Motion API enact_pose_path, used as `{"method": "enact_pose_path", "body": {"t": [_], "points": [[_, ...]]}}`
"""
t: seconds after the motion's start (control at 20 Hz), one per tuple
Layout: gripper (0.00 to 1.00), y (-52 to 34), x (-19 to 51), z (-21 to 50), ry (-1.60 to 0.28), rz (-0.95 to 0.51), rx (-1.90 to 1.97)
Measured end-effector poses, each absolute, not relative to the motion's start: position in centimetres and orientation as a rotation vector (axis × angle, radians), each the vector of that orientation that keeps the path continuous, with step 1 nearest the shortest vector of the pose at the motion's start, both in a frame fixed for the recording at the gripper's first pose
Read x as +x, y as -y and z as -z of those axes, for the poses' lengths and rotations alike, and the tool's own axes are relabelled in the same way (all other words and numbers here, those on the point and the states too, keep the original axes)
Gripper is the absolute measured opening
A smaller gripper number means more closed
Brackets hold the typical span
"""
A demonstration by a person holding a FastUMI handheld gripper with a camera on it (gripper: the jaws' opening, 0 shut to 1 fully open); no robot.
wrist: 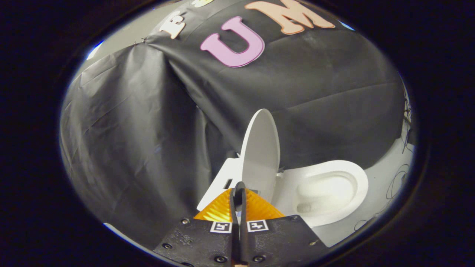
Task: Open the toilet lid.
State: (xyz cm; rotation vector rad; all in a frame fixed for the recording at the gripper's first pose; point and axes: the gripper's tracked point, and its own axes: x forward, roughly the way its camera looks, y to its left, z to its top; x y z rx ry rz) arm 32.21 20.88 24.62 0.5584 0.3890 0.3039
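One black cloth wall [148, 122] backs one white toilet [323, 196], bowl exposed. Its single lid [259, 152] stands raised just beyond the fingertips. The gripper [239, 193] is closed, fingers together, gripping nothing. No readable labels.

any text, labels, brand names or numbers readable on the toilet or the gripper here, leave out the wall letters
No readable words, brands or numbers.
Toilet, with its raised lid: plain, no print seen.
Gripper, fingers shut together on nothing just short of the lid: two square black-and-white coded markers sit at the fingers' base; they are patterns, not text.
A small dark slot mark on the toilet's rear part beside the lid is too small to tell.
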Motion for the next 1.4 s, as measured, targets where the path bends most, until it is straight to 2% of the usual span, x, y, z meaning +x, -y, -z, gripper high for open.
{"method": "enact_pose_path", "body": {"t": [0.9, 1.4], "points": [[0.01, -36.0, 37.6, -25.5, -0.399, -0.449, 0.508], [0.01, -37.8, 38.1, -25.4, -0.39, -0.459, 0.475]]}}
